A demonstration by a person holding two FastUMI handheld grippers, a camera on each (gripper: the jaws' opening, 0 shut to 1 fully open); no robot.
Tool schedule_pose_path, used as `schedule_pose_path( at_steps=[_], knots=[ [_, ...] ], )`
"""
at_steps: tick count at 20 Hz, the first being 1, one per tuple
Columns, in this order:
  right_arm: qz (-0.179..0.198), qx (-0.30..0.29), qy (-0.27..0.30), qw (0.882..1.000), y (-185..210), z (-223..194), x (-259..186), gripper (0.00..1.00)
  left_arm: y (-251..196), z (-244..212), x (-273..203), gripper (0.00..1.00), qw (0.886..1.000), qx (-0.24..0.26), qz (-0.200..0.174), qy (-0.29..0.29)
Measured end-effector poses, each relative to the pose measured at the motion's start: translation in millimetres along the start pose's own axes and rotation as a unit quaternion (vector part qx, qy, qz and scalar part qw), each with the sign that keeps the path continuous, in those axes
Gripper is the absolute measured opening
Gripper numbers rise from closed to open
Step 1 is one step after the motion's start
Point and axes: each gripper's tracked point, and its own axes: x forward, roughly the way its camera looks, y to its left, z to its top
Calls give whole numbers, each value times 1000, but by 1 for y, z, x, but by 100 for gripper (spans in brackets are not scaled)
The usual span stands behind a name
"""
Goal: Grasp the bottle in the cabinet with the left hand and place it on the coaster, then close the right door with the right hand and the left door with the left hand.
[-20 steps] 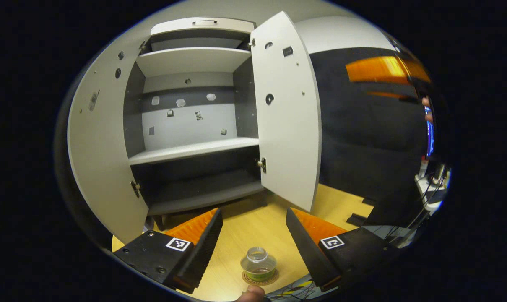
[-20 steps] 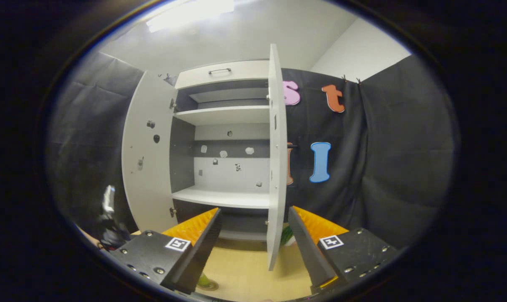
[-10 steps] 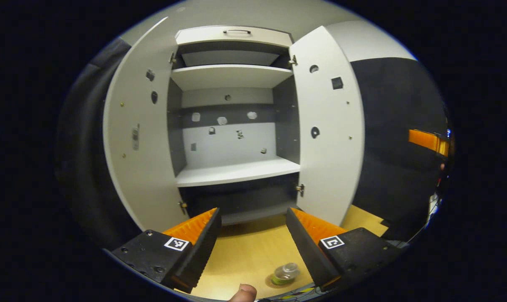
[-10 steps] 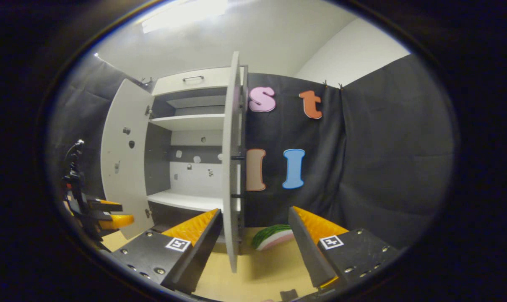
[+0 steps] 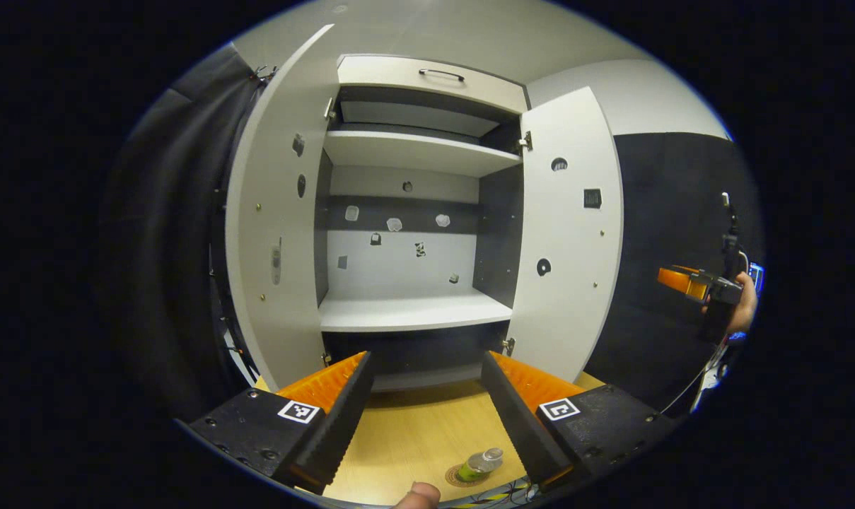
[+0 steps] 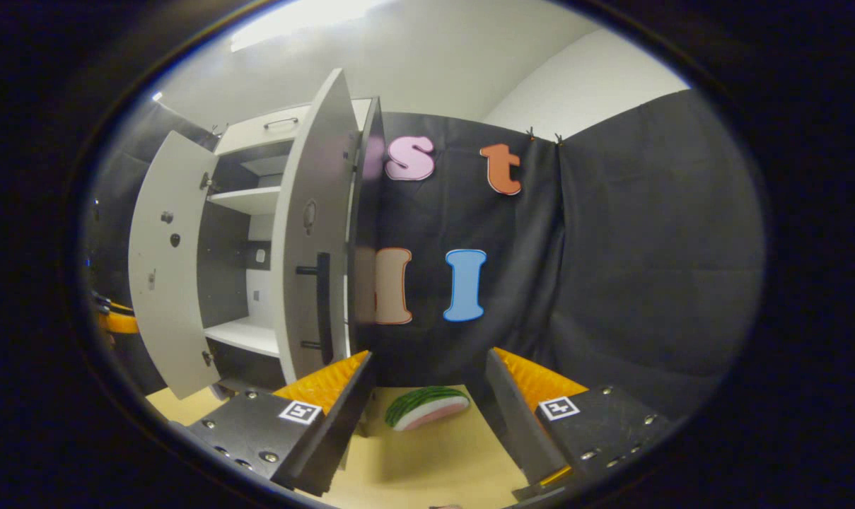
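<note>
No words, numbers or brand names can be read here.

The left tool [image 5: 426, 367] carries a square black-and-white coded marker [image 5: 298, 411] on each finger mount, and the right tool [image 6: 430, 360] carries a like pair [image 6: 300, 411]. They are patterns, not letters.

The bottle [image 5: 481, 463], at the near edge of the surface [image 5: 413, 431], has a green band around it that is too small to make out.

Small pale stickers [image 5: 394, 225] dot the back panel of the cabinet [image 5: 427, 71], and a dark square patch [image 5: 592, 198] sits on the inner face of the right door [image 5: 568, 283]. Any print on them is too small to tell.
</note>
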Motion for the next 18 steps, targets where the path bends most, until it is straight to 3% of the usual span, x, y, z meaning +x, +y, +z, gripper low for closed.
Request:
schedule_pose_path(
  at_steps=[5,9,14,15,16,17,18],
  knots=[
    [0,24,1,1000,-5,18,54,96,33,30,-16,96,999,4,32,-23],
    [-4,32,-7,999,3,35,99,96,47,18,-17,93,999,13,43,-15],
    [44,31,1,999,55,31,122,96,50,-2,-19,93,999,26,46,6],
    [61,19,21,998,74,18,124,96,46,-6,-19,93,999,26,38,9],
    [53,-12,42,998,77,5,126,96,43,-7,-19,94,999,26,34,12],
    [53,-43,47,997,85,1,120,83,42,-7,-20,94,999,24,31,13],
    [54,-65,44,995,90,-1,118,81,38,-5,-21,94,999,24,26,13]
  ],
)
